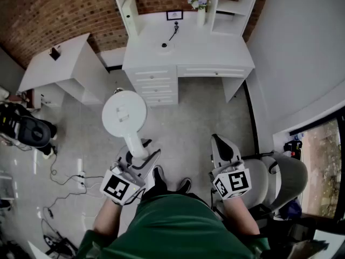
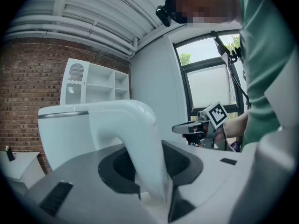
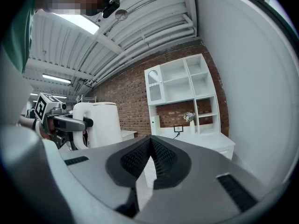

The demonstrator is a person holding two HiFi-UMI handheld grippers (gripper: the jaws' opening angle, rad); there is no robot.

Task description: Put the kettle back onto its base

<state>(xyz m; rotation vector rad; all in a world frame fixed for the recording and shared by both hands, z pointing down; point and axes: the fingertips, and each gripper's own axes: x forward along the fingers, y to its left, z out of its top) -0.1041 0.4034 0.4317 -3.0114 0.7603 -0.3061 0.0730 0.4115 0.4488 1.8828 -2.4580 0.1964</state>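
A white electric kettle (image 1: 124, 114) hangs in the air over the floor, seen from above, lid up. My left gripper (image 1: 139, 154) is shut on its curved handle (image 2: 140, 143), and the kettle body (image 2: 70, 129) fills the left of the left gripper view. The round kettle base (image 1: 164, 46) with its black cord lies on the white desk (image 1: 215, 53) well ahead of the kettle. My right gripper (image 1: 221, 147) is held at the right, away from the kettle. Its jaws are shut with nothing between them (image 3: 150, 157). The kettle (image 3: 100, 122) also shows at the left of the right gripper view.
The desk has drawers, a shelf hutch, a flower vase (image 1: 199, 7) and a small picture frame (image 1: 174, 15). A white side table (image 1: 54, 69) stands at the left. A grey chair (image 1: 280, 177) is close on my right. Cables (image 1: 64, 182) trail on the floor.
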